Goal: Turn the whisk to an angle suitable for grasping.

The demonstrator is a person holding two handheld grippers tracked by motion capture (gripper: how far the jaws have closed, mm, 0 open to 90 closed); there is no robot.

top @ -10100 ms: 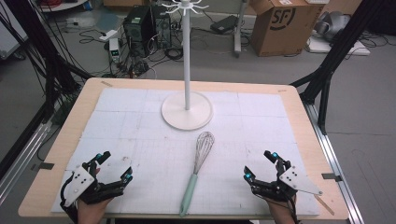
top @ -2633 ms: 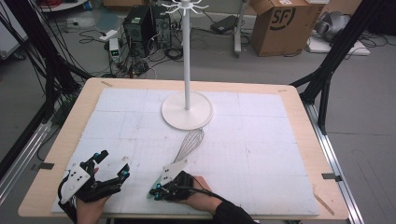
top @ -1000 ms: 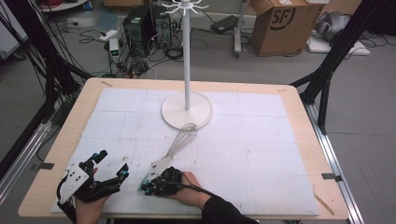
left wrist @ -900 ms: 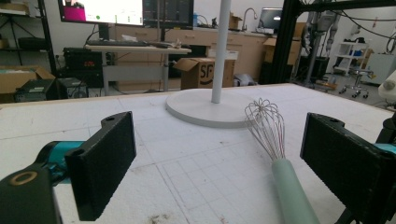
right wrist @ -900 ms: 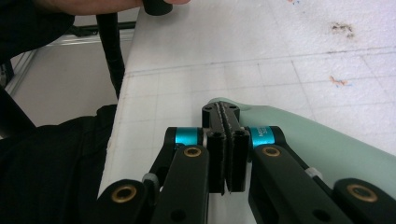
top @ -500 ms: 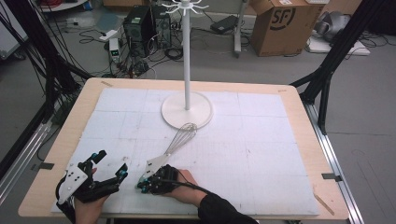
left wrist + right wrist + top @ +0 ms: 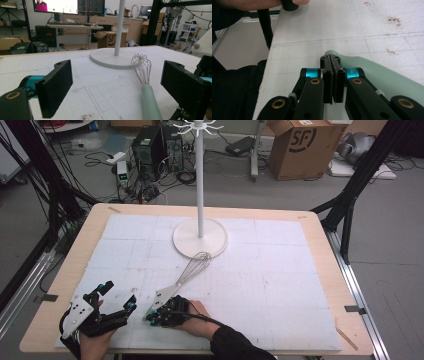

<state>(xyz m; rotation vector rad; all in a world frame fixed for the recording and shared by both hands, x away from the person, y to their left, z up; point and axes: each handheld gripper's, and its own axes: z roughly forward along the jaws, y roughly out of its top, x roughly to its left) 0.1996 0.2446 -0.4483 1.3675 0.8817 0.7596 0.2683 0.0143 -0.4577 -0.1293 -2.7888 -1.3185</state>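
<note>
High view is showing your right claw (image 7: 152, 315) reaching across your body to the near edge of the wooden desk (image 7: 82, 250), left of the middle, where ten seconds ago it was resting by the near right corner. The wire whisk with the mint-green handle (image 7: 196, 265) is lying on the white foam sheet (image 7: 280, 270) that covers the desk. It is no longer pointing straight away from you: its handle end is swinging toward the near left corner, while its wire head is ending up just beside the round base of the tall white stand (image 7: 187, 242), perhaps touching it.

Right gripper view is showing the right claw (image 7: 333, 60) with its jaws pressed together and nothing between them, and the whisk (image 7: 374, 72) handle is passing just beneath and beside them. So you are seemingly nudging the handle, not gripping it.

Left gripper view is showing your left claw (image 7: 116, 87) with its jaws spread wide, low over the foam, looking along the whisk (image 7: 150, 105) toward the stand (image 7: 110, 58). In the high view this left claw (image 7: 120, 293) is waiting close beside the right one.

Judging by this, you are bringing the handle within the left claw's reach, and a handover or left-side pickup is becoming possible.
</note>
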